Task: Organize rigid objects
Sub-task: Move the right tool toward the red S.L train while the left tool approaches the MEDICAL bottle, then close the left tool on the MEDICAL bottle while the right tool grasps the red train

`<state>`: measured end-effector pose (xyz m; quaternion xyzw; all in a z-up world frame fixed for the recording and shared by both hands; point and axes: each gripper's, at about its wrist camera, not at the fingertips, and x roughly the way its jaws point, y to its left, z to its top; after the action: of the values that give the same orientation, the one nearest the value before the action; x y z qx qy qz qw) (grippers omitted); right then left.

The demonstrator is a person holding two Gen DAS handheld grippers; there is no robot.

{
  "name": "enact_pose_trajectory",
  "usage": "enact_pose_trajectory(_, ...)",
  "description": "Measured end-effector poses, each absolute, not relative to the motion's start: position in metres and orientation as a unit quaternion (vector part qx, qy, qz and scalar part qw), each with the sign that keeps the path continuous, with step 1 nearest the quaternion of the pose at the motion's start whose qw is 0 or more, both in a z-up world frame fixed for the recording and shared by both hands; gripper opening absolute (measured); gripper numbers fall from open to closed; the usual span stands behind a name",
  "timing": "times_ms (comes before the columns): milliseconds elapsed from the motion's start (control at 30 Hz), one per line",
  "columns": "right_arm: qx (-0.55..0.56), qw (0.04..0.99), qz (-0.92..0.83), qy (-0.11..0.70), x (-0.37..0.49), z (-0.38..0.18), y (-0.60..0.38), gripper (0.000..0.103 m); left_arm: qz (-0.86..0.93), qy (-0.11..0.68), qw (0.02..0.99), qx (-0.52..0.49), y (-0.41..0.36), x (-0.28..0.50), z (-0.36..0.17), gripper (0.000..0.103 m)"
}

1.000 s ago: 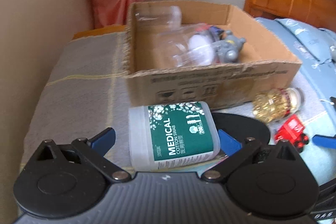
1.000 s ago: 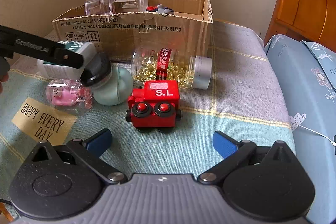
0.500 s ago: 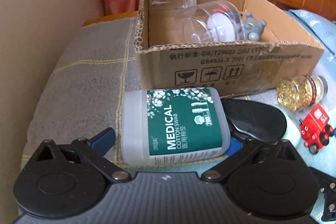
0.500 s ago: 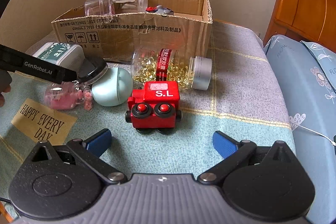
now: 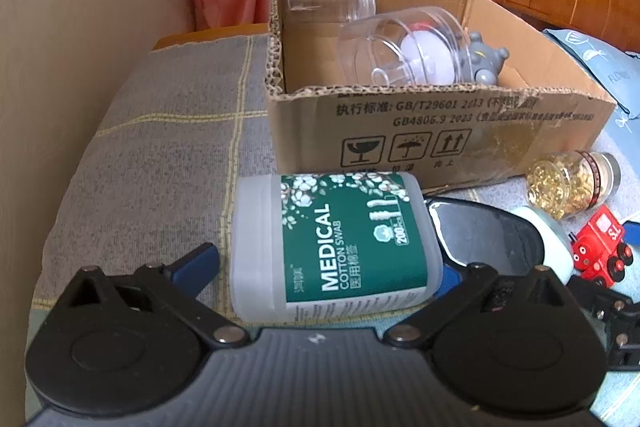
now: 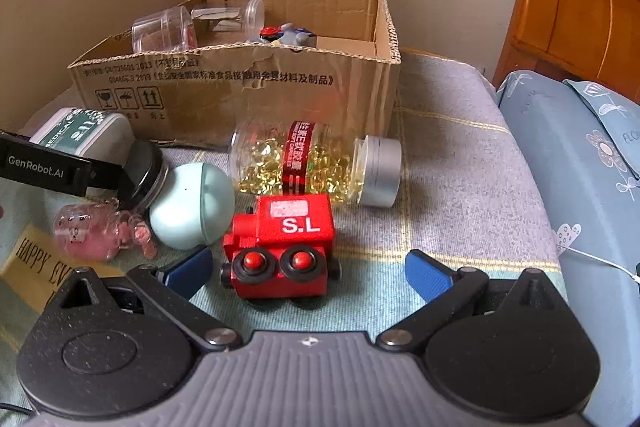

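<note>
Status from my end, left to right; left gripper (image 5: 328,263) has its jaws spread wide around the cotton swab box (image 5: 336,247), pads either side, contact not confirmed, so not gripping yet; box lies on its side near the left front corner of the cardboard box (image 5: 440,131); right gripper (image 6: 308,267) is also released, jaws apart with the red toy train (image 6: 280,247) sitting between the tips, nothing held.

Progress, my read: partly done; inside the cardboard box I see two clear jars (image 5: 400,47) and a grey toy figure (image 5: 486,61); left on the blanket (image 6: 460,167) outside: swab box, a black-lidded item (image 6: 146,171) half hidden behind the left gripper's arm, a pale green round case (image 6: 192,211), a pink transparent jar (image 6: 92,235), the capsule bottle (image 6: 312,163) lying on its side just in front of the carton, and the train near me; so roughly six to go; likely next step is closing on the swab box and on the train.

Readable text: swab box says "MEDICAL COTTON SWAB" and "200"; carton shows "GB/T29601 2013", "GB4806.9 2023", Chinese print and fragile/keep-dry/this-way-up icons; train says "S.L"; left gripper arm reads "GenRobot.AI"; yellow patch at far left reads "HAPPY EV…", rest cut off; capsule bottle's red label is too small to read reliably.
</note>
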<state>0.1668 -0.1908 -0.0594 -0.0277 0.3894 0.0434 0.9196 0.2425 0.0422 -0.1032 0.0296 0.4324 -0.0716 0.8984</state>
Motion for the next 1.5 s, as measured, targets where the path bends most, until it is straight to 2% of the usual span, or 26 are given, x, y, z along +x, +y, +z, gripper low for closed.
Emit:
enact_pose_trajectory(500,-0.037,0.921,0.051,0.385,0.167,-0.060,-0.199,0.103,-0.064,0.431,0.900,0.026,0.053,0.243,-0.103,0.102)
enact_pose_trajectory(733,-0.068,0.919,0.102,0.376,0.167,-0.054,-0.189,0.085,-0.076,0.424,0.902,0.041,0.052,0.249,-0.101,0.100)
enact_pose_trajectory(833,-0.082,0.917,0.113,0.373,0.169,-0.051,-0.185,0.079,-0.087,0.416,0.903,0.058,0.049,0.248,-0.100,0.095)
enact_pose_trajectory(933,-0.093,0.916,0.115,0.373,0.169,-0.049,-0.183,0.078,-0.099,0.413,0.903,0.067,0.047,0.249,-0.099,0.090)
enact_pose_trajectory(1033,-0.098,0.915,0.113,0.375,0.171,-0.047,-0.180,0.068,-0.113,0.415,0.900,0.064,0.046,0.249,-0.097,0.083)
enact_pose_trajectory(1200,-0.102,0.913,0.111,0.379,0.170,-0.045,-0.178,0.058,-0.115,0.416,0.900,0.064,0.045,0.249,-0.095,0.083)
enact_pose_trajectory(1500,-0.109,0.905,0.110,0.395,0.164,-0.040,-0.182,0.057,-0.123,0.424,0.895,0.060,0.052,0.243,-0.082,0.083)
